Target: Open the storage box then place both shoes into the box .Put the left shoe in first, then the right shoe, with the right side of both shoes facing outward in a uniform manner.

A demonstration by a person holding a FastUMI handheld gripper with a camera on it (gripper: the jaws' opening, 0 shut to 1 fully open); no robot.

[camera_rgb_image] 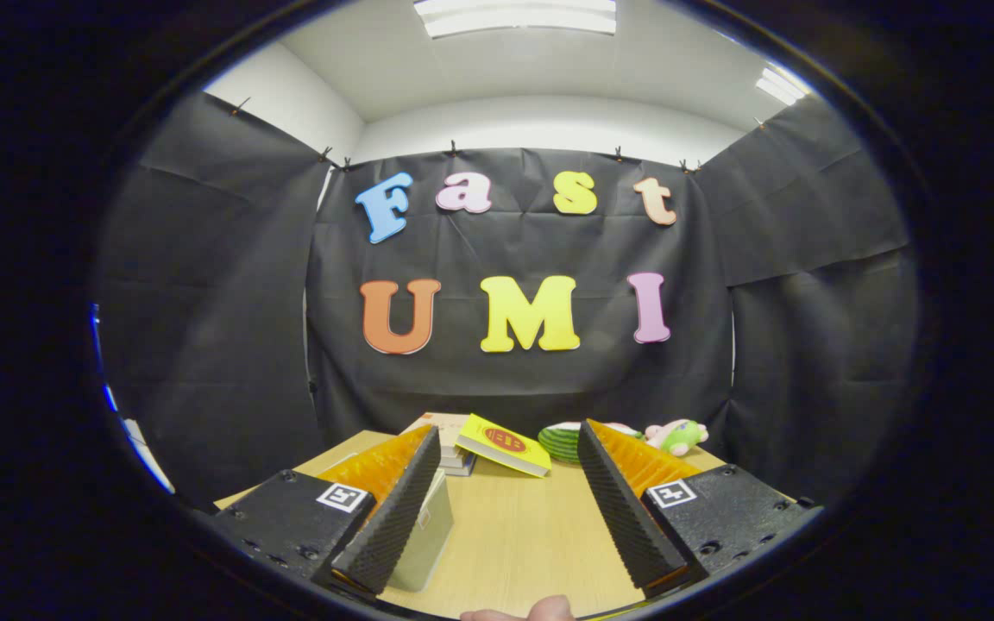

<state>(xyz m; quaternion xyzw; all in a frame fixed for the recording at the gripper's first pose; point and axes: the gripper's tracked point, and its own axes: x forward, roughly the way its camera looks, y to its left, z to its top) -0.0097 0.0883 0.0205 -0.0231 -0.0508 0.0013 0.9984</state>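
- A person's fingertip (521,611) shows nearest of all, on the near side of the yellow book (504,445) and far short of it.
- The jaws stand wide open with nothing in their grip; bare desk (514,535) lies between them, running up to the yellow book.
- A pale, flat-sided box-like thing (424,533) sits nearer than the yellow book and to its left, tight against the inner face of the left finger. It may be the storage box, but too little of it shows to be sure. It lies at the left edge of the gap, not centred in it.
- Risk: with the left finger so close, any sideways drift could knock or shove this pale thing along the desk, or tip it, before a clean hold is made.
- Where the shoes lie, I cannot tell.
- The yellow book itself leans tilted just ahead of the gap; a forward push would strike it and slide it off its support.
- Stacked books (448,442) sit directly left of the yellow book, touching it.
- A green striped plush (563,443) lies just right of the yellow book, and a pink-and-green plush toy (678,435) farther right; both are clutter that a wide sweep could drag.
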